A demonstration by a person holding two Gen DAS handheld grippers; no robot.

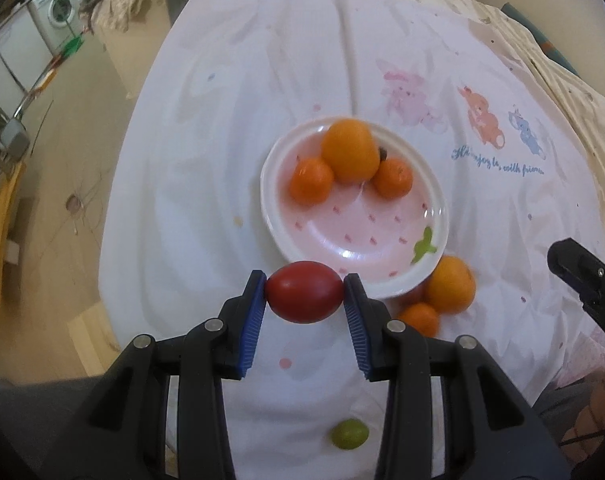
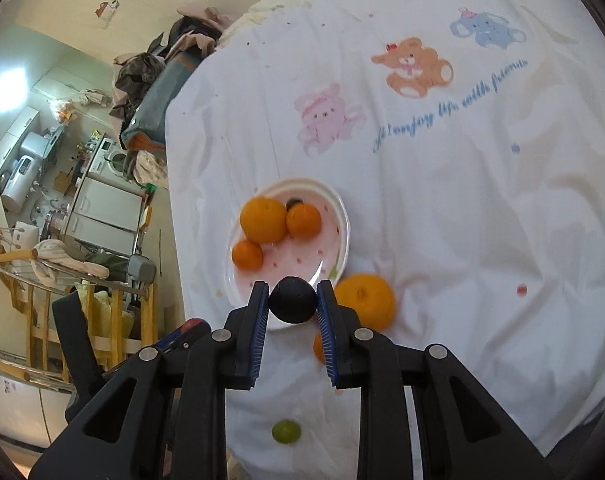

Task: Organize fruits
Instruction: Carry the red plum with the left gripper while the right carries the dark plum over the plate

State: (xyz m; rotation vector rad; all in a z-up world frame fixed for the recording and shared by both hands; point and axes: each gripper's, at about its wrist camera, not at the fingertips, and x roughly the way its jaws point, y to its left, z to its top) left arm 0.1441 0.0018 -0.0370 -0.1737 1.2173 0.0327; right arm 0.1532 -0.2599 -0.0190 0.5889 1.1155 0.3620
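- Between the blue ribbed pads of the left claw (image 1: 305,292) sits a red tomato (image 1: 305,292), smooth, glossy and egg-shaped, pinched at its two ends and held just short of the plate's near rim.
- The right claw (image 2: 293,300) is closed on a dark round fruit (image 2: 293,300), matt and nearly black, probably a plum, which hangs over the near edge of the same plate.
- Just beyond both claws is the plate (image 1: 398,284), a shallow glazed white dish, pink inside, with small red flecks and a green leaf motif.
- On its far side three fruits are already gathered: a big orange (image 1: 349,151), dimpled and pear-like in outline, flanked by two small round mandarins (image 1: 311,182), with a small dark thing behind them.
- The job looks about half done; both held fruits have yet to go on the plate.
- To the right of the left claw, off the plate, lie another orange (image 1: 449,285) and a small mandarin (image 1: 419,319).
- Nearer than the claws, a small green grape (image 1: 349,434) waits alone.
- Everything rests on a creased white cloth (image 1: 262,100) printed with pastel bears and rabbits over the surface.
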